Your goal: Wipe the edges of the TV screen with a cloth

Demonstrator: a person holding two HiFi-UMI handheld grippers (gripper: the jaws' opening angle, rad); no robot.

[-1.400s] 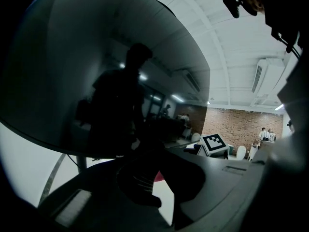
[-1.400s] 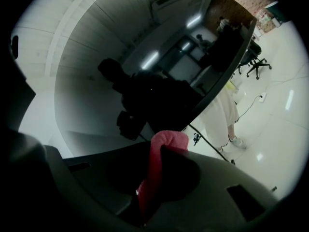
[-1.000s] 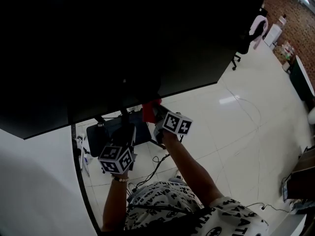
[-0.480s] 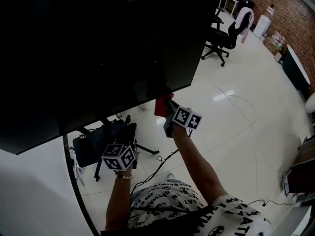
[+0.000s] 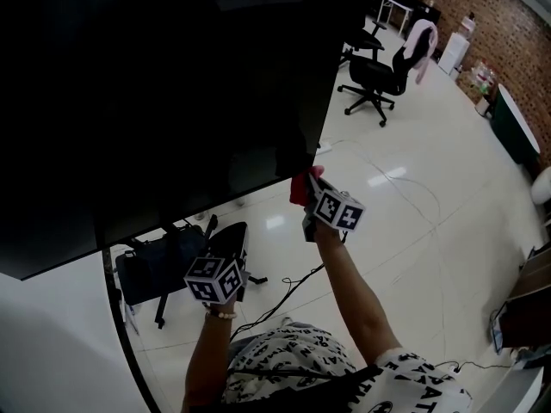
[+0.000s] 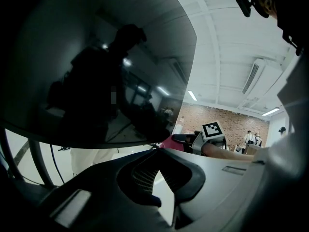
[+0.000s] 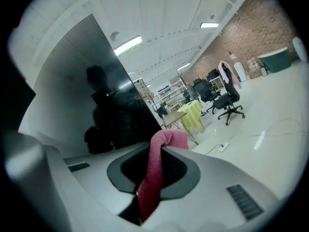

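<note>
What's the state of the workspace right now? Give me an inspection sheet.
Surface: TV screen, dark, showing only reflections.
Job's things: red cloth at the screen's lower right corner.
Clutter: dark bag on the floor under the screen.
Grippers: right gripper shut on the cloth; left gripper shut and empty, below the screen's bottom edge.
Cables: black cable loose on the floor near the person.
Surroundings: office chairs, one with a pink garment over it; brick wall.
</note>
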